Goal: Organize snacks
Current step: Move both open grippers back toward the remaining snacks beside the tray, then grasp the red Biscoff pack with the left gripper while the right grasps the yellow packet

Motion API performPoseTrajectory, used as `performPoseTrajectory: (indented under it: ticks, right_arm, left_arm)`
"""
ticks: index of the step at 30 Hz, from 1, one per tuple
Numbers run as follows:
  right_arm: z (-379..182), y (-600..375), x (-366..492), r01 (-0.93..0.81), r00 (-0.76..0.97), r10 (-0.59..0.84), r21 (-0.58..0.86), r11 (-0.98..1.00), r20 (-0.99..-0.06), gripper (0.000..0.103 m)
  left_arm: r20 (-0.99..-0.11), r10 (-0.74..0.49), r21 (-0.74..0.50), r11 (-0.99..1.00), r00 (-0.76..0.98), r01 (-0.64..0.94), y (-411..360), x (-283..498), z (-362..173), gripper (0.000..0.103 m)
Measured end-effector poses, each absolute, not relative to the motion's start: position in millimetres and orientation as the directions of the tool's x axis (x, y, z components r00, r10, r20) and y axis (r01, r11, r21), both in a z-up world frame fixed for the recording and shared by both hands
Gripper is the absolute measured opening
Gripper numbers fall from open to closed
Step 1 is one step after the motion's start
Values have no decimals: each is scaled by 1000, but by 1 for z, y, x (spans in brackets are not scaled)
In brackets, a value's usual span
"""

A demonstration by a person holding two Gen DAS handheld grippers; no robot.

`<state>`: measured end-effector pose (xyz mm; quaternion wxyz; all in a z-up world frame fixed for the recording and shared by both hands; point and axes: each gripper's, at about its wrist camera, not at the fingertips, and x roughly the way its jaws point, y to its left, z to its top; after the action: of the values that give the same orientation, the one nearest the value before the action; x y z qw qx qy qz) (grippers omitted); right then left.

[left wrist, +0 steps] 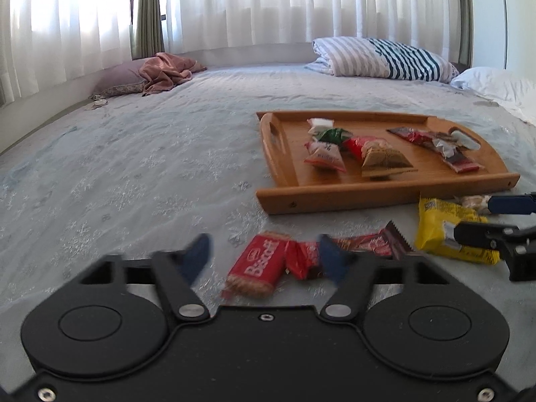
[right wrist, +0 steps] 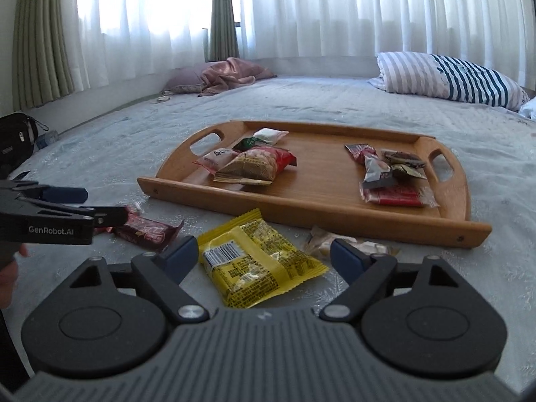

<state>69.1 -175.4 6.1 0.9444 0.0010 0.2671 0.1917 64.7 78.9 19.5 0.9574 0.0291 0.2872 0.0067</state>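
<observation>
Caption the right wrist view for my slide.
Right gripper open around yellow snack packet on bed, before wooden tray.

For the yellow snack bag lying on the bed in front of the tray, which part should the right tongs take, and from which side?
Probably the near crimped edge of the yellow bag, coming from the front at a low angle. The bag lies flat on the bed, so its thin sealed edge is easiest to pinch. It already sits between the open right tongs. Its far side is crowded by the tray.

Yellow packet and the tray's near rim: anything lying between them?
In the right wrist view, only bare bedspread separates the yellow packet from the wooden tray. A pale wrapped snack lies just right of that stretch.
</observation>
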Motion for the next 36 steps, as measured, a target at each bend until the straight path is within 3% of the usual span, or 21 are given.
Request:
performPoseTrajectory:
  ticks: [5,20,24,28,30,35,36]
  right_arm:
    - [2,-176,73,-345,776,353,117,931,-523,90]
    - [-4,-173,78,-337,761,343,117,934,-550,90]
    - [0,-168,85,-335,747,327,98,937,-579,90]
    - [2,-160,93,-330,749,301,61,942,-591,90]
    - [1,-158,97,-334,743,301,58,941,-597,86]
    - [3,-155,90,-344,740,315,67,936,-594,59]
    - [3,-155,87,-342,745,313,66,938,-589,58]
  left_arm:
    - [-553,19,45,999,833,7,86,58,18,48]
    - [-591,-26,9,999,806,39,83,77,3,48]
    - [-593,-35,-2,999,805,42,78,81,4,36]
    - [-592,-39,6,999,805,52,71,81,5,35]
    - [-592,-47,0,998,805,59,68,80,5,35]
    - [-591,-60,-11,998,804,67,61,71,7,35]
    - [-589,-60,-11,998,806,66,60,68,7,34]
